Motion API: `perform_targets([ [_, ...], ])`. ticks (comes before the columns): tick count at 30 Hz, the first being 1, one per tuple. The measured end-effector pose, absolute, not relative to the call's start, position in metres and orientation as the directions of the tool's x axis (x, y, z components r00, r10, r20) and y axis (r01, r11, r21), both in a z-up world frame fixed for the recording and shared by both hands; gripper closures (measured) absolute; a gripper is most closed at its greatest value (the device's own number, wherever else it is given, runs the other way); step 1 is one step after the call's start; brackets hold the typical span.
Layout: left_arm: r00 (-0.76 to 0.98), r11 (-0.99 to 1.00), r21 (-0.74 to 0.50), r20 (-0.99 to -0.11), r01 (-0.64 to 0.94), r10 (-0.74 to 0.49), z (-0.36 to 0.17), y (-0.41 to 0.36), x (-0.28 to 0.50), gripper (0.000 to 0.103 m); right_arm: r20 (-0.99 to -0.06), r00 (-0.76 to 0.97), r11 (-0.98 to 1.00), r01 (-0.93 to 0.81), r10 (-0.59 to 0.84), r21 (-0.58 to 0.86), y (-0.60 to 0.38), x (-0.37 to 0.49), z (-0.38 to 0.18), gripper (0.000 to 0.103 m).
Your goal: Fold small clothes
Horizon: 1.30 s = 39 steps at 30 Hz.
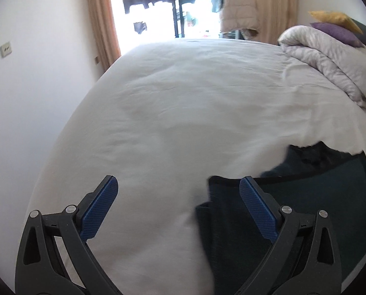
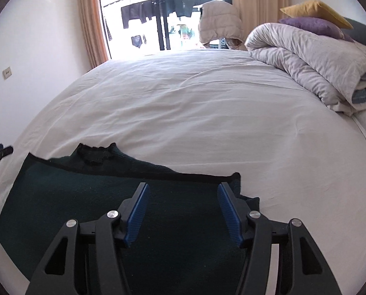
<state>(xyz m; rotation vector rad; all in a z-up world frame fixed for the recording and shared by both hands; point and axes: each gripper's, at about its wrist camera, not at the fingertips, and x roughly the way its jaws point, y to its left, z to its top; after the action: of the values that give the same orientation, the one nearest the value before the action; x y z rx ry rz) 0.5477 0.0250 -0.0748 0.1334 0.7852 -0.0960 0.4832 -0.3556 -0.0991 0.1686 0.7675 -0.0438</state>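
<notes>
Lying flat on the white bed sheet (image 2: 207, 113) near the front edge is a dark green knit sweater (image 2: 60, 196), neckline toward the window (image 2: 163, 12). Right tongs (image 2: 183, 191) hover over it, jaws partly spread, nothing between the blue pads. Left tongs (image 1: 179, 184) sit wide apart and empty above the sweater's left edge. Rolled duvet (image 2: 305, 59) with purple and yellow cushions sits far right.

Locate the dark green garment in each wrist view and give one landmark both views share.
Left wrist view: dark green garment lies at the lower right, on the white bed sheet.
Right wrist view: it fills the lower left and centre.
Shared landmark: the rolled grey duvet, upper right.
</notes>
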Motion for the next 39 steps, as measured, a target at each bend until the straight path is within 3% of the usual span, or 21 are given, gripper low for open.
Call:
perform_targets([
  [4, 0.712, 0.941, 0.198, -0.7, 0.275, -0.061, -0.085, -0.035, 0.518, 0.002, -0.658, 0.753, 0.925, 0.239, 0.015, 0.294, -0.411, 0.466, -0.092, 0.057],
  [7, 0.708, 0.914, 0.295, -0.707, 0.28, 0.011, -0.111, -0.059, 0.51, 0.003, -0.642, 0.763, 0.912, 0.21, 0.073, 0.353, -0.423, 0.455, -0.092, 0.059],
  [12, 0.63, 0.941, 0.249, -0.775, 0.229, 0.052, -0.157, -0.032, 0.502, 0.006, -0.656, 0.714, 0.924, 0.034, 0.245, 0.381, -0.385, 0.457, -0.111, 0.059],
  [16, 0.622, 0.953, 0.215, -0.783, 0.213, 0.037, -0.159, -0.015, 0.494, 0.006, -0.708, 0.635, 0.921, -0.015, 0.31, 0.39, -0.357, 0.474, -0.145, 0.059],
  [18, 0.616, 0.955, 0.209, -0.787, 0.208, 0.038, -0.163, -0.015, 0.498, 0.005, -0.726, 0.63, 0.921, 0.043, 0.277, 0.388, -0.362, 0.481, -0.157, 0.059],
  [20, 0.609, 0.962, 0.189, -0.792, 0.198, 0.03, -0.164, -0.011, 0.5, 0.004, -0.711, 0.652, 0.904, 0.092, 0.263, 0.418, -0.378, 0.485, -0.161, 0.069],
  [24, 0.604, 0.973, 0.146, -0.797, 0.18, 0.008, -0.168, -0.006, 0.5, 0.004, -0.734, 0.659, 0.91, 0.184, 0.165, 0.371, -0.406, 0.492, -0.165, 0.072],
  [28, 0.606, 0.976, 0.134, -0.796, 0.17, 0.004, -0.17, -0.004, 0.499, 0.004, -0.751, 0.655, 0.917, 0.249, 0.078, 0.312, -0.422, 0.497, -0.162, 0.092],
  [29, 0.607, 0.977, 0.132, -0.795, 0.167, 0.003, -0.171, -0.003, 0.499, 0.004, -0.761, 0.648, 0.92, 0.286, 0.02, 0.267, -0.424, 0.497, -0.16, 0.09],
  [30, 0.608, 0.978, 0.128, -0.794, 0.163, 0.002, -0.172, -0.003, 0.499, 0.004, -0.766, 0.641, 0.919, 0.327, -0.046, 0.218, -0.427, 0.495, -0.157, 0.077],
  [31, 0.607, 0.98, 0.121, -0.795, 0.16, -0.001, -0.173, -0.002, 0.498, 0.004, -0.765, 0.637, 0.911, 0.365, -0.095, 0.191, -0.432, 0.491, -0.155, 0.072],
  [32, 0.606, 0.981, 0.116, -0.795, 0.158, -0.004, -0.174, -0.001, 0.498, 0.004, -0.765, 0.634, 0.898, 0.396, -0.116, 0.193, -0.435, 0.485, -0.152, 0.072],
  [35, 0.609, 0.982, 0.111, -0.793, 0.155, -0.007, -0.177, -0.002, 0.497, 0.003, -0.694, 0.719, 0.898, 0.289, 0.025, 0.332, -0.416, 0.453, -0.131, 0.072],
  [39, 0.615, 0.982, 0.117, -0.789, 0.151, 0.0, -0.178, -0.004, 0.496, 0.003, -0.615, 0.7, 0.867, -0.013, 0.364, 0.498, -0.335, 0.406, -0.126, 0.072],
])
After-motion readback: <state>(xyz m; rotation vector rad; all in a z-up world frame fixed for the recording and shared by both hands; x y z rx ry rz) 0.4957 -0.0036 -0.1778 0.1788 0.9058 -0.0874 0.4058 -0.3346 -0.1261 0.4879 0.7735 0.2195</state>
